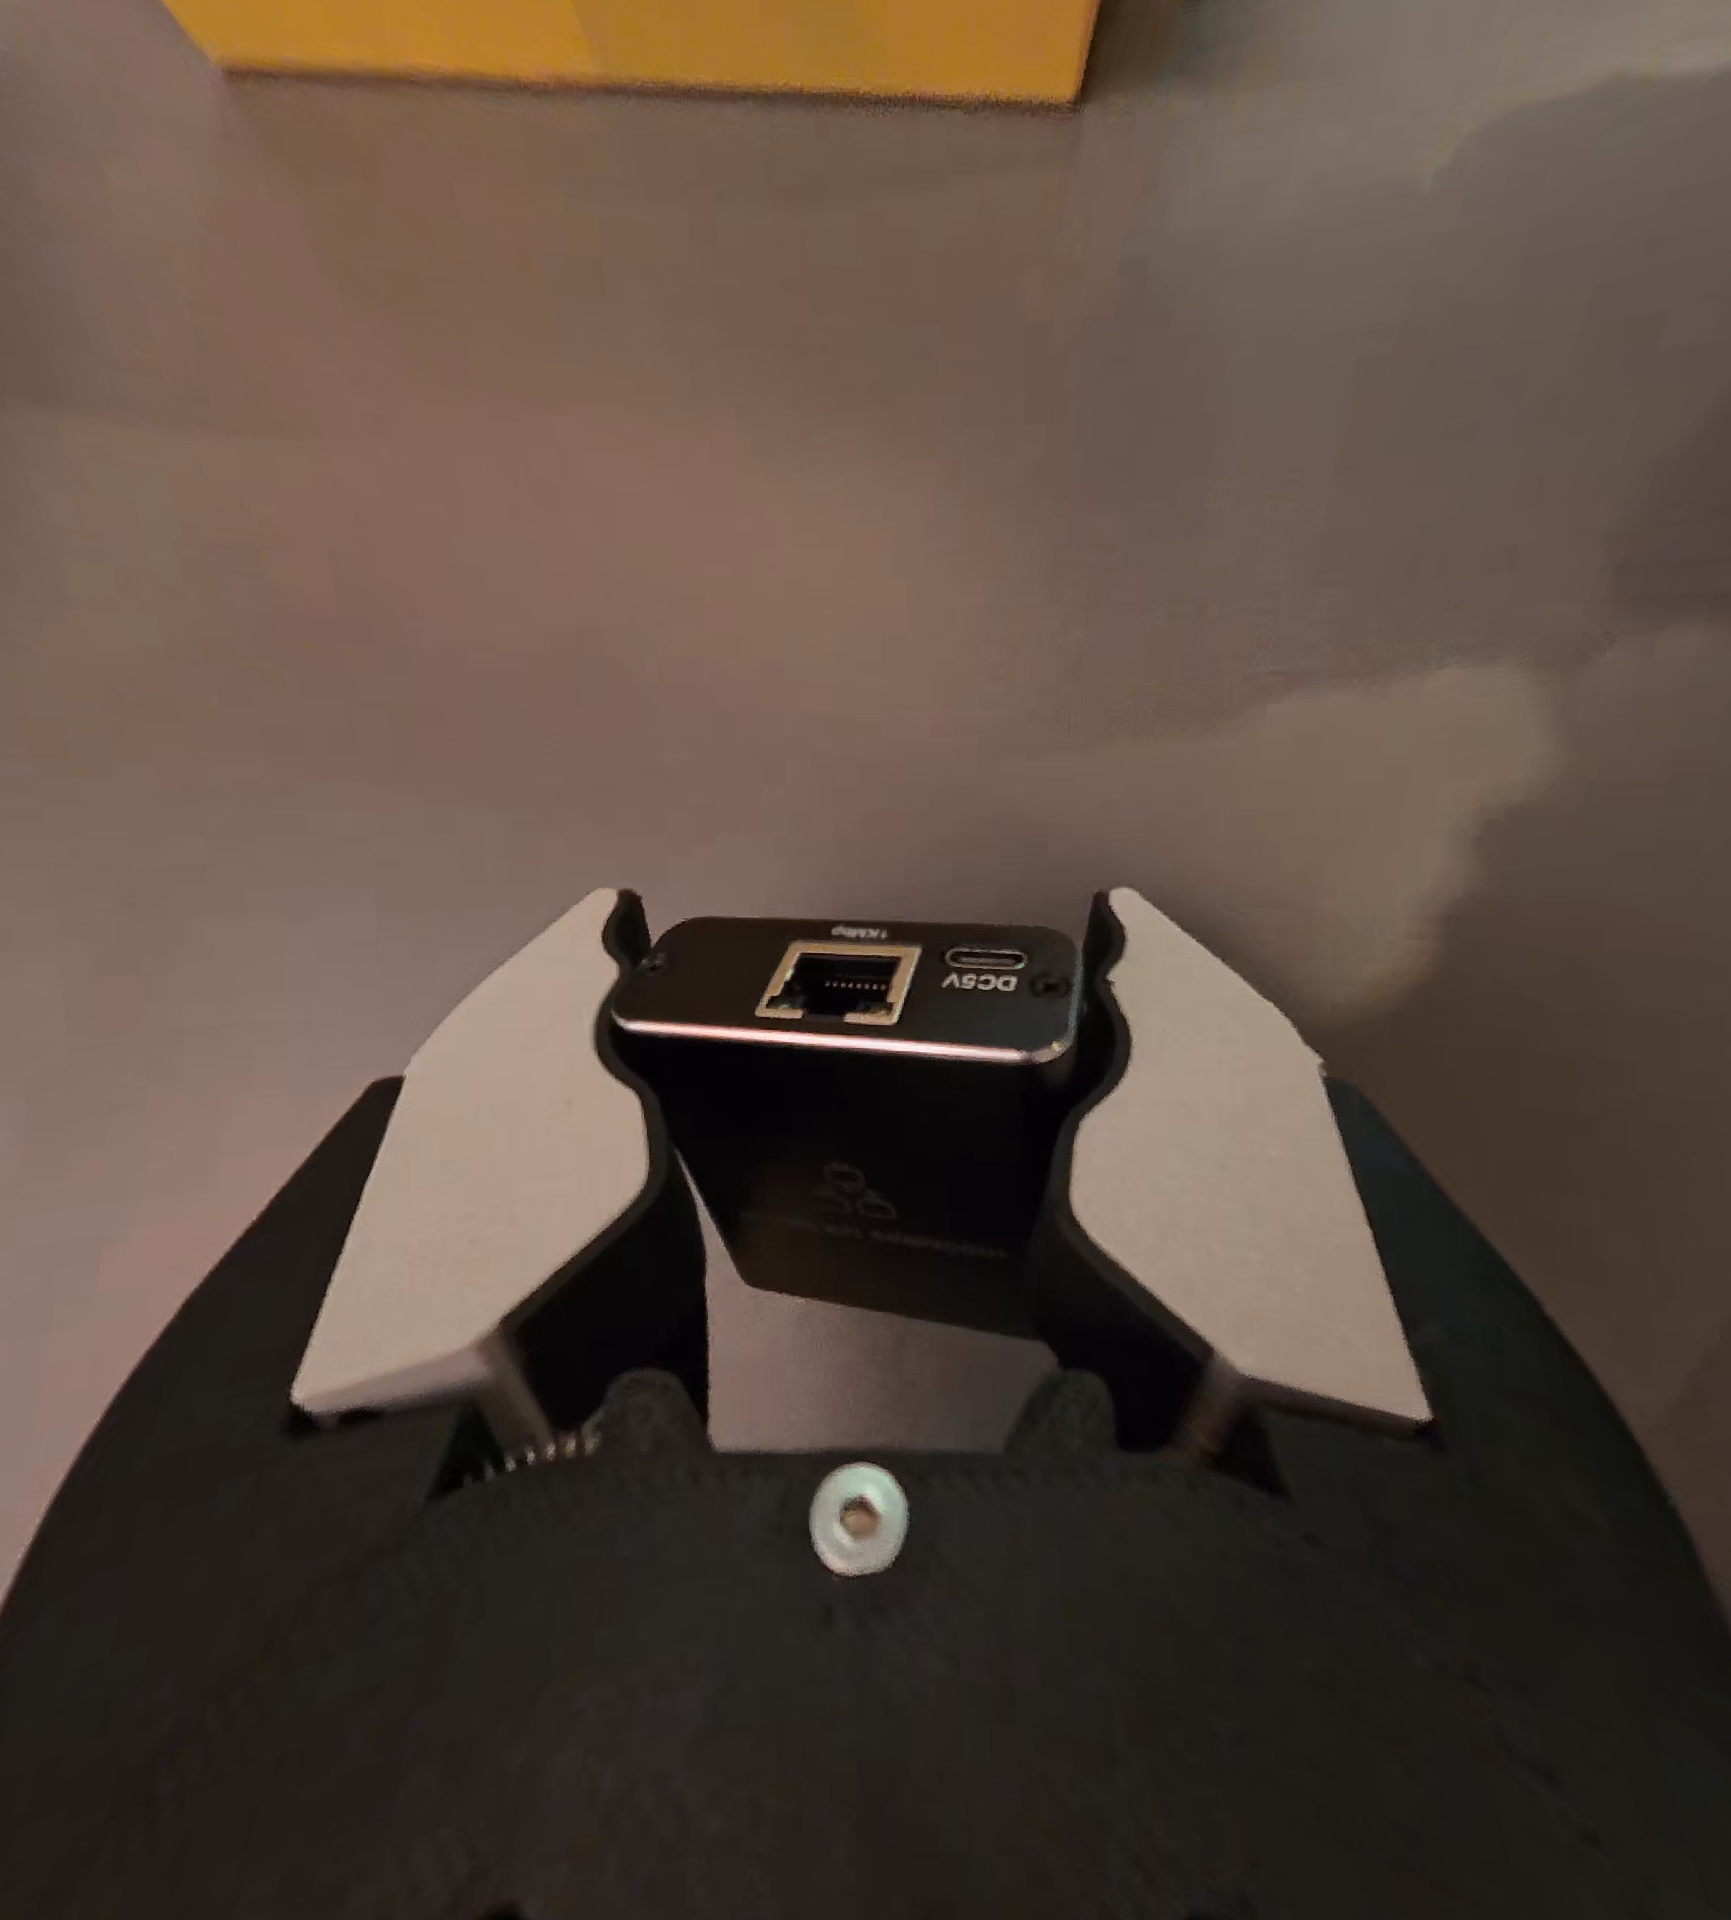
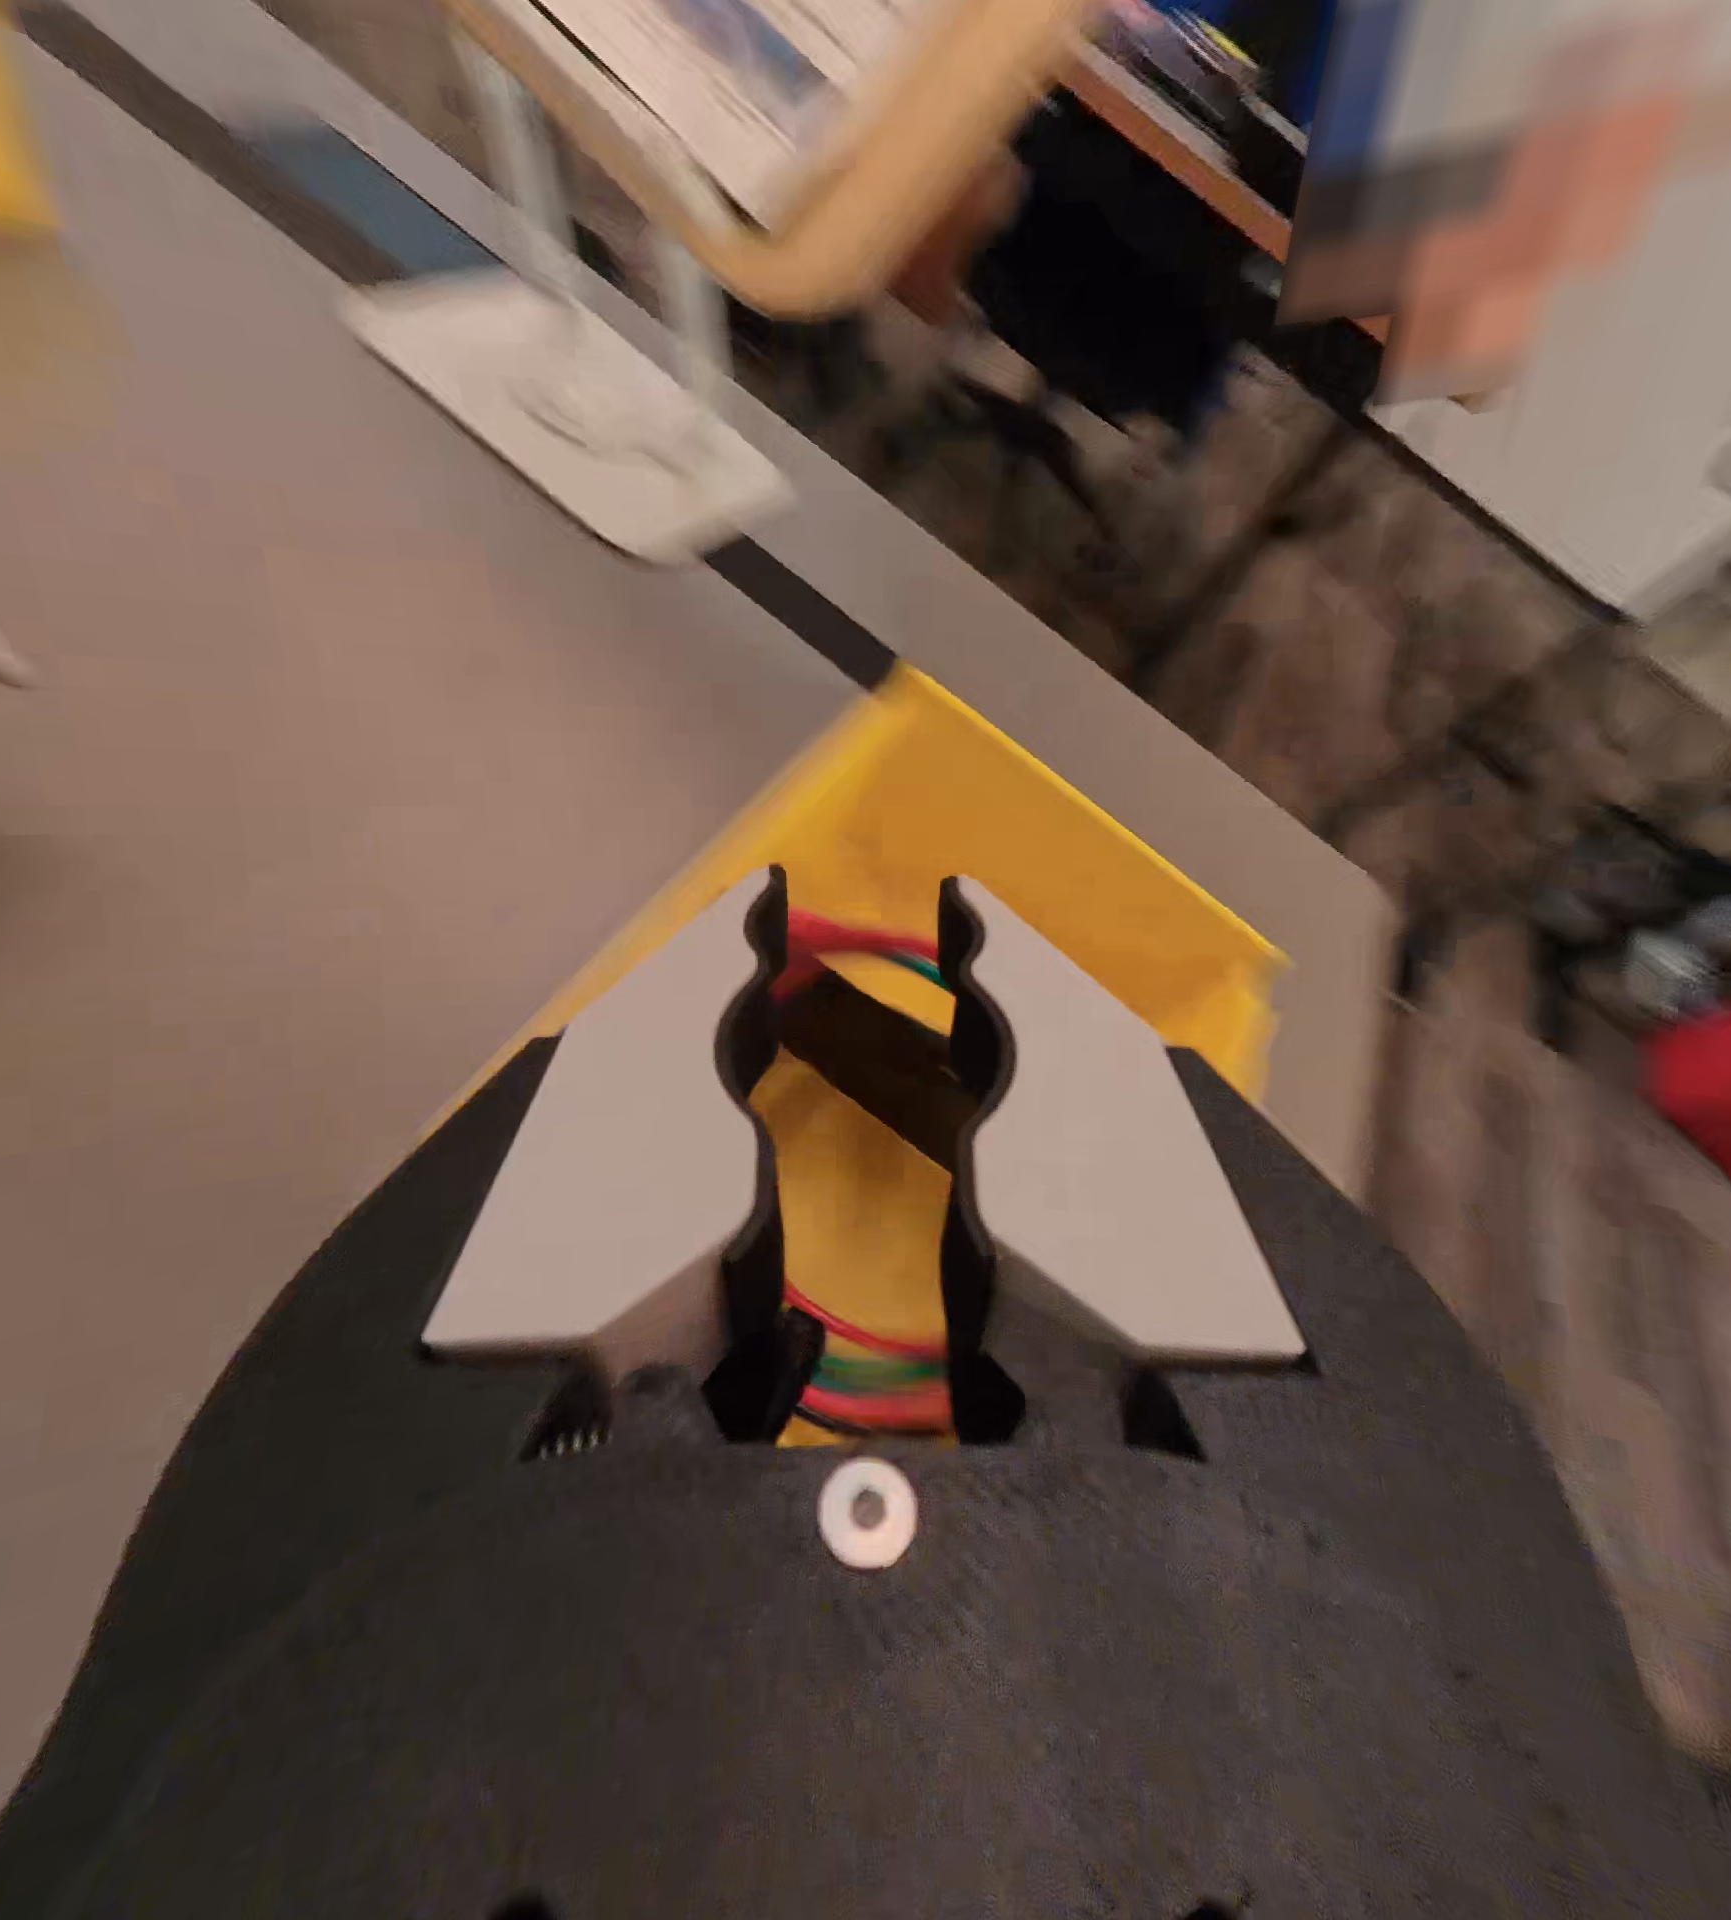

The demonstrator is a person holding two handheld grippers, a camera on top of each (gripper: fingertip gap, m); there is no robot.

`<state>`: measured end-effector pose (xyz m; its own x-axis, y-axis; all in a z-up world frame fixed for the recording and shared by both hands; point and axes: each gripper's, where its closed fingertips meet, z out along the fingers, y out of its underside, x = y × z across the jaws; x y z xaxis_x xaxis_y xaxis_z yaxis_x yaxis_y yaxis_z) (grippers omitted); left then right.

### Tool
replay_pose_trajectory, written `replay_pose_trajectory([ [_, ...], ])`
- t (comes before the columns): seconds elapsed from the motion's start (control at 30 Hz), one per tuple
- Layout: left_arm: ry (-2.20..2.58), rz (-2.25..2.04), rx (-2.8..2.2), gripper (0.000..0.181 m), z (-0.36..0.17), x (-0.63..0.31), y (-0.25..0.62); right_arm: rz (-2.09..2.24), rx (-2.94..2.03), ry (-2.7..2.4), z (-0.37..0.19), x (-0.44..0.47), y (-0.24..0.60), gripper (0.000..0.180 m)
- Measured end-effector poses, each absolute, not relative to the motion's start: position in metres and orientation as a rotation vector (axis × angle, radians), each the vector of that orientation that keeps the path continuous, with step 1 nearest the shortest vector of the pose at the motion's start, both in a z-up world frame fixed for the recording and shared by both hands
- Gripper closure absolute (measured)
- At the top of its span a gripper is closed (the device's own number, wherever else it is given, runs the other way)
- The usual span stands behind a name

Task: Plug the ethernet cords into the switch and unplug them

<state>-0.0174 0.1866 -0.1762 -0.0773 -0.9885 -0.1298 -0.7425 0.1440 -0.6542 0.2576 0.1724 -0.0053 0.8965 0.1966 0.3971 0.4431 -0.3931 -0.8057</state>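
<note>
My left gripper point(image 1: 866, 920) is shut on the switch point(image 1: 840, 1143), a small black metal box held by its sides above the grey table point(image 1: 736, 520). Its end face points forward and shows one empty ethernet port point(image 1: 837, 982) and a small oval power socket point(image 1: 988, 956). My right gripper point(image 2: 861, 894) is partly open and empty over a yellow bin point(image 2: 1027, 831). In the bin lie coiled red and green cords point(image 2: 866, 1351), with a black band or piece point(image 2: 871, 1060) across them seen between the fingers. The right wrist view is motion-blurred.
A yellow box point(image 1: 653, 42) stands at the table's far edge in the left wrist view. In the right wrist view a flat white device point(image 2: 570, 426) lies on the table near its edge point(image 2: 1048, 665), with cluttered floor and shelves beyond.
</note>
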Motion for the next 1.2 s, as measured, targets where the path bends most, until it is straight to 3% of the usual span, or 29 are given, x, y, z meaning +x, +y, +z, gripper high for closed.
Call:
replay_pose_trajectory([
  [0.03, 1.855, -0.558, -1.609, 0.102, -0.170, -0.012, 0.188, -0.152, -1.950, -0.519, -0.002, 0.221, 0.174, 0.152],
  [0.2, 1.757, -0.385, -1.376, 0.102, -0.136, 0.007, 0.190, 0.469, -1.911, -0.619, -0.032, 0.074, 0.181, 0.139],
  [0.37, 1.721, -0.275, -1.215, 0.102, -0.118, 0.013, 0.179, 0.907, -1.929, -0.589, -0.070, -0.005, 0.184, 0.132],
  [0.73, 1.738, 0.033, -1.089, 0.103, -0.126, 0.012, 0.186, 0.972, -2.030, -0.659, -0.105, -0.045, 0.180, 0.153],
  [0.8, 1.748, -0.010, -1.106, 0.085, -0.123, 0.012, 0.182, 0.912, -2.038, -0.676, -0.106, -0.038, 0.182, 0.156],
  [0.83, 1.743, -0.055, -1.128, 0.085, -0.117, 0.010, 0.181, 0.876, -2.037, -0.689, -0.103, -0.031, 0.182, 0.157],
  [0.97, 1.654, -0.239, -1.222, 0.099, -0.094, -0.002, 0.190, 0.618, -1.948, -0.678, -0.040, 0.045, 0.204, 0.157],
  [1.07, 1.656, -0.291, -1.304, 0.115, -0.112, -0.008, 0.202, 0.370, -1.965, -0.633, 0.005, 0.140, 0.237, 0.157],
  [1.2, 1.703, -0.313, -1.375, 0.122, -0.149, -0.006, 0.205, 0.157, -2.185, -0.565, -0.011, 0.255, 0.286, 0.157],
])
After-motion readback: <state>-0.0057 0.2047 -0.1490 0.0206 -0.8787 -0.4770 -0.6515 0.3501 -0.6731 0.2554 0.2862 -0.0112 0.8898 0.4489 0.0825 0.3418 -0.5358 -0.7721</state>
